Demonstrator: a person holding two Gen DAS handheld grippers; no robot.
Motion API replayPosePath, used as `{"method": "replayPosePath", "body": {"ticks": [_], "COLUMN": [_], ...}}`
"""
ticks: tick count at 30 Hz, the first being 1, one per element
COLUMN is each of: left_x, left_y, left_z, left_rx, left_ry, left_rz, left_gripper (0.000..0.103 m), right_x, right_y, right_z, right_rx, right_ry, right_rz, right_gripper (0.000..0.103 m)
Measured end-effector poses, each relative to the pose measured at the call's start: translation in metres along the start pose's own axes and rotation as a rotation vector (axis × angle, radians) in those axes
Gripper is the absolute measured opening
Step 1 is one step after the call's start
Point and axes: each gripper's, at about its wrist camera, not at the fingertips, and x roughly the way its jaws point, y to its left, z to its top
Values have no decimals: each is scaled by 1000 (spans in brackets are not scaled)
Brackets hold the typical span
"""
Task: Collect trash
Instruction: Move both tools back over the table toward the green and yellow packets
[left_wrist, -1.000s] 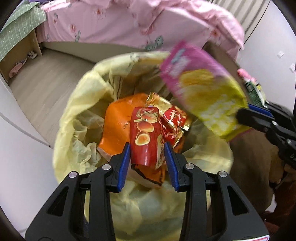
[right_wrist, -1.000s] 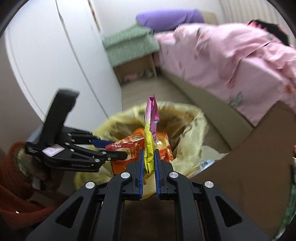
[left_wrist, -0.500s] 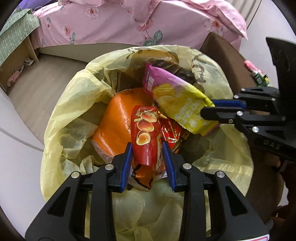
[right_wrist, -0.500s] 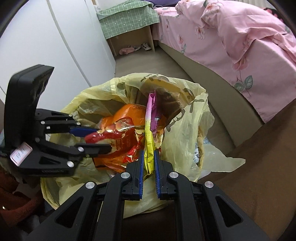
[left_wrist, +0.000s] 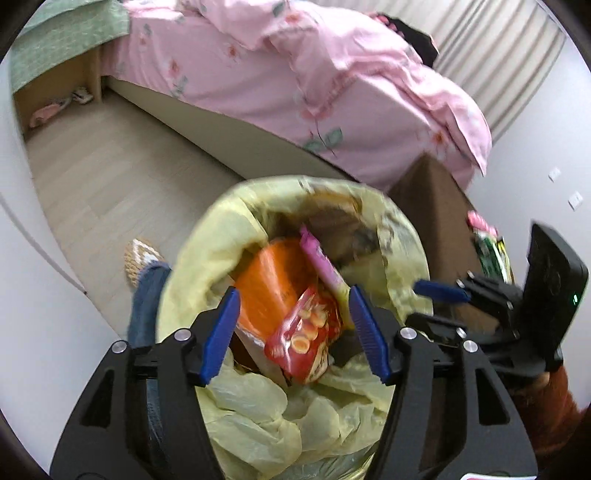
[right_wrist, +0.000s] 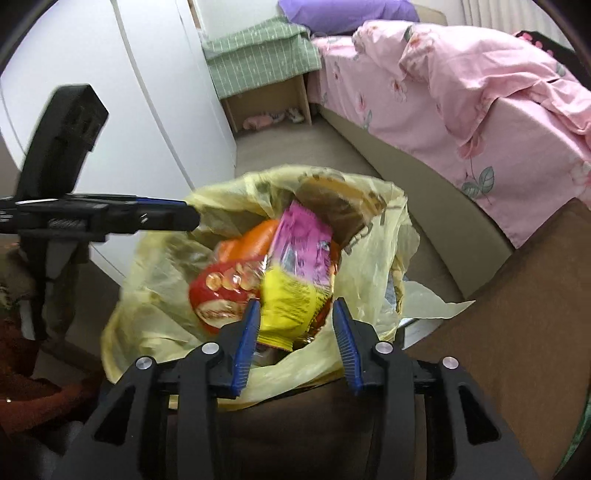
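Observation:
A bin lined with a yellow bag (left_wrist: 236, 406) (right_wrist: 155, 280) holds a red snack packet (left_wrist: 303, 339) (right_wrist: 218, 291), an orange packet (left_wrist: 269, 280) (right_wrist: 255, 236) and a pink-and-yellow chip bag (left_wrist: 325, 266) (right_wrist: 295, 273). My left gripper (left_wrist: 295, 332) is open and empty above the bin, with the red packet lying loose below it. My right gripper (right_wrist: 295, 339) is open and empty at the bin's near rim, with the chip bag lying loose in the bin. Each gripper shows in the other's view, the right (left_wrist: 439, 291) and the left (right_wrist: 162, 218).
A bed with a pink floral cover (left_wrist: 303, 85) (right_wrist: 461, 92) stands behind the bin. A brown table (right_wrist: 517, 302) (left_wrist: 436, 206) is at the right with packets (left_wrist: 491, 247) on it. White wardrobe doors (right_wrist: 155, 92) are on the left. A slipper (left_wrist: 140, 258) lies on the floor.
Both grippers have opened. The red packet and the pink-and-yellow chip bag have dropped into the bin. Both grippers have pulled back and up from the bin.

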Motion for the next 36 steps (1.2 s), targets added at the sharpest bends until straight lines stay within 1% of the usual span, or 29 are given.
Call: {"method": "replayPosePath", "body": {"ticks": [4,6,9,10,12,13,14,15,17,18,19,20,21,22,24,25,27,29,30,32,33,35,36], "left_x": [-13,-14,-11,-9,-2,2,6,12,22,28,36,41,50,59,73,79,91,100,103,111,118,126,128], "left_y": [-9,-21,-46,-52,-74,-82,-91,-107,-126,-140,-156,-167,-181,-196,-219,-230,-250,-264,-269,-278,-285,-296,-300], "left_z": [5,5,3,1,-2,-3,-6,-9,-14,-17,-21,-24,-27,-30,-36,-39,-43,-44,-44,-44,-44,-45,-44], "left_rx": [-11,11,55,66,101,114,128,151,179,201,228,248,276,306,344,355,378,400,405,420,433,450,457], "left_ry": [-42,-53,-47,-42,-23,-17,-13,-9,2,13,29,43,63,87,123,136,137,136,139,166,190,206,209], "left_rz": [-13,-19,-41,-51,-83,-92,-101,-118,-143,-167,-193,-211,-237,-262,-288,-299,-303,-306,-312,-326,-340,-373,-381], "left_gripper": [61,63,64,64,66,68,70,70,75,76,77,77,77,77,78,78,79,88,88,89,89,89,89], "right_x": [-29,-43,-70,-82,-101,-113,-124,-131,-149,-160,-168,-175,-183,-189,-202,-209,-216,-218,-222,-231,-234,-242,-249], "right_y": [-2,-5,-14,-19,-27,-33,-40,-44,-58,-66,-71,-78,-87,-93,-106,-113,-121,-128,-130,-132,-133,-137,-139], "right_z": [-8,-15,-34,-43,-59,-71,-82,-91,-111,-123,-132,-141,-152,-160,-178,-187,-201,-209,-214,-222,-223,-226,-228], "right_rx": [16,36,79,100,135,160,188,210,275,316,343,373,412,439,491,508,530,532,525,510,511,521,538], "right_ry": [-66,-90,-134,-151,-178,-190,-200,-206,-225,-240,-250,-258,-266,-274,-305,-332,-344,-302,-293,-304,-309,-323,-326], "right_rz": [-40,-56,-112,-148,-217,-268,-308,-327,-366,-398,-422,-449,-479,-497,-516,-512,-504,-505,-542,-590,-595,-615,-646], "right_gripper": [39,39,40,40,42,48,50,50,50,50,54,60,61,61,69,71,71,71,71,71,71,72,72]}}
